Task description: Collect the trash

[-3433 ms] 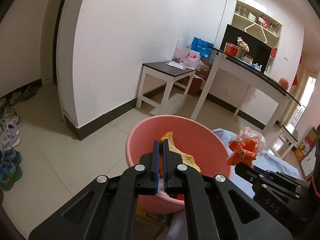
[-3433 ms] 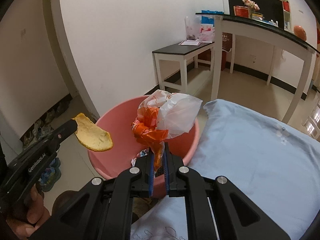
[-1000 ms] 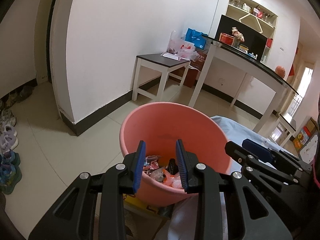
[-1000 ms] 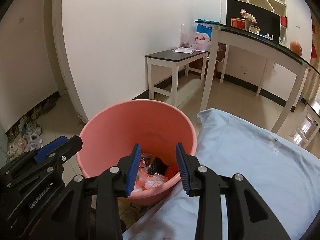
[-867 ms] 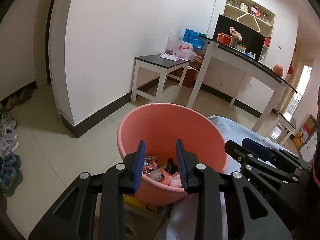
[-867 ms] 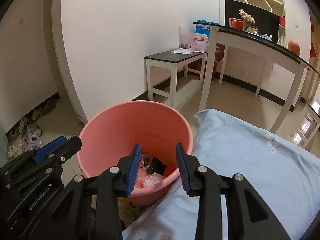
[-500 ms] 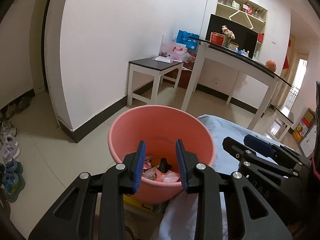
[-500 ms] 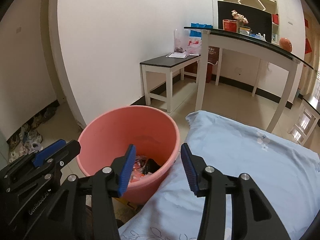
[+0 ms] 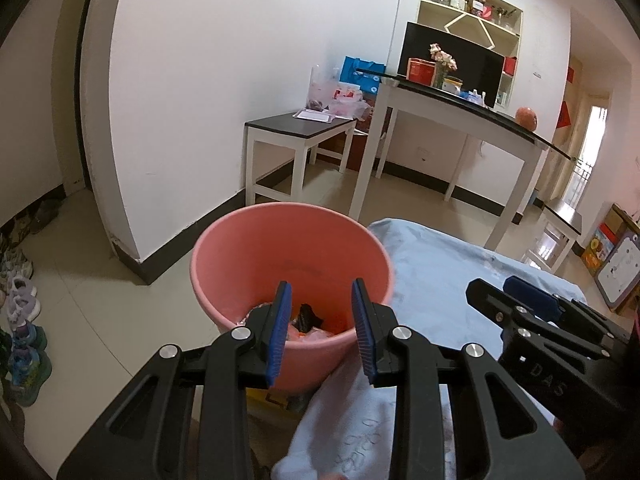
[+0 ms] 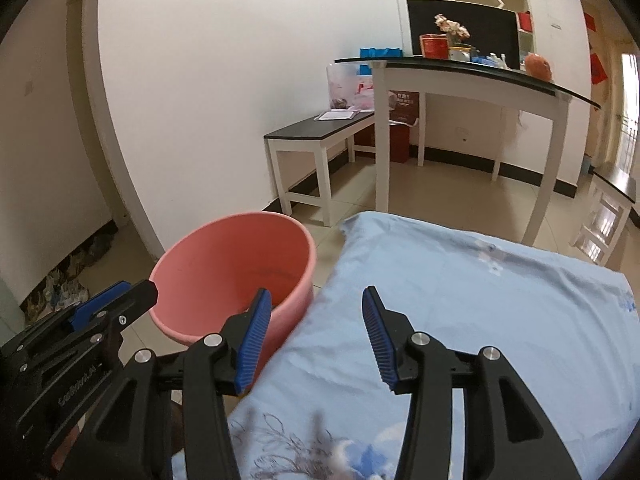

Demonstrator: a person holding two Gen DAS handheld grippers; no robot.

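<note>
A pink bucket [image 9: 240, 264] stands on the tiled floor beside a light blue cloth-covered surface [image 9: 432, 264]. Crumpled wrappers and other trash [image 9: 308, 320] lie at its bottom. My left gripper [image 9: 320, 286] hovers over the bucket's near rim, open, with nothing between its blue pads. My right gripper [image 10: 317, 294] is open wider and empty, over the edge where the blue cloth [image 10: 480, 300] meets the bucket [image 10: 224, 264]. Each gripper shows in the other's view: the right gripper [image 9: 494, 288] at the right, the left gripper [image 10: 138, 288] at the lower left.
A low black-topped table [image 9: 300, 124] and a tall white table [image 9: 460, 104] stand by the far wall. Shoes [image 9: 20, 320] line the floor at the left. A yellow object [image 9: 260, 396] lies under the bucket's near side.
The peel and the orange-and-white bag held earlier are gone from the jaws. Over the last second both grippers drew back and right from the bucket, and the right jaws widened.
</note>
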